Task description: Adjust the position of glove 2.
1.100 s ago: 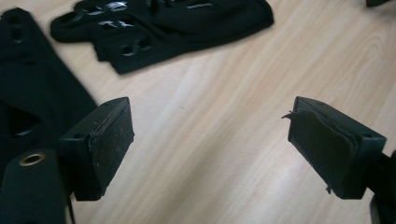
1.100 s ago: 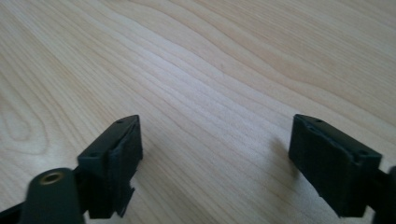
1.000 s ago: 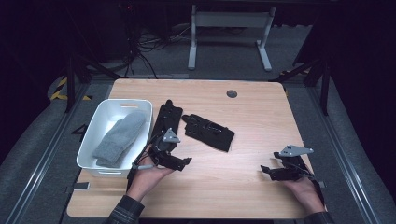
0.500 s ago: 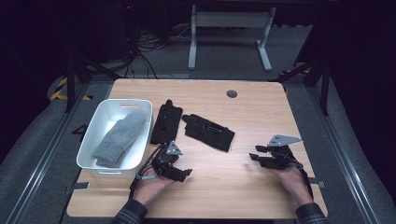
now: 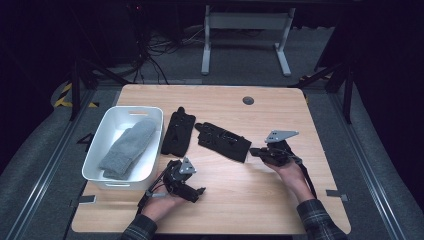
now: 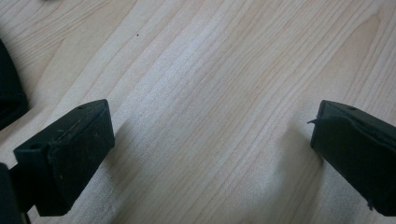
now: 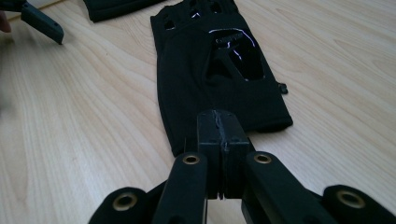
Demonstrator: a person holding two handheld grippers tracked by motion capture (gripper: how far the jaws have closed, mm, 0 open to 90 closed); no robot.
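At desk (image 5: 280,200) centre: black fingerless glove (image 5: 223,141) lying flat, cuff toward right gripper (image 5: 253,151). Just beside cuff edge, right gripper, jaws just closed fully, nothing visibly pinched; likely nudging or lining up. Left of glove, second black glove (image 5: 178,131), then white bin (image 5: 111,165) holding grey mittens (image 5: 127,147). Nearer than glove, left gripper (image 5: 200,192), jaws wide, empty, over bare wood.

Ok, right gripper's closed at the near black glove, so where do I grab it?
Probably the cuff hem, the edge nearest the right gripper, whose jaws have just closed with nothing between them. The fingerless glove lies flat on the table, so reopen, come in low along the wood from that cuff side and pinch the hem.
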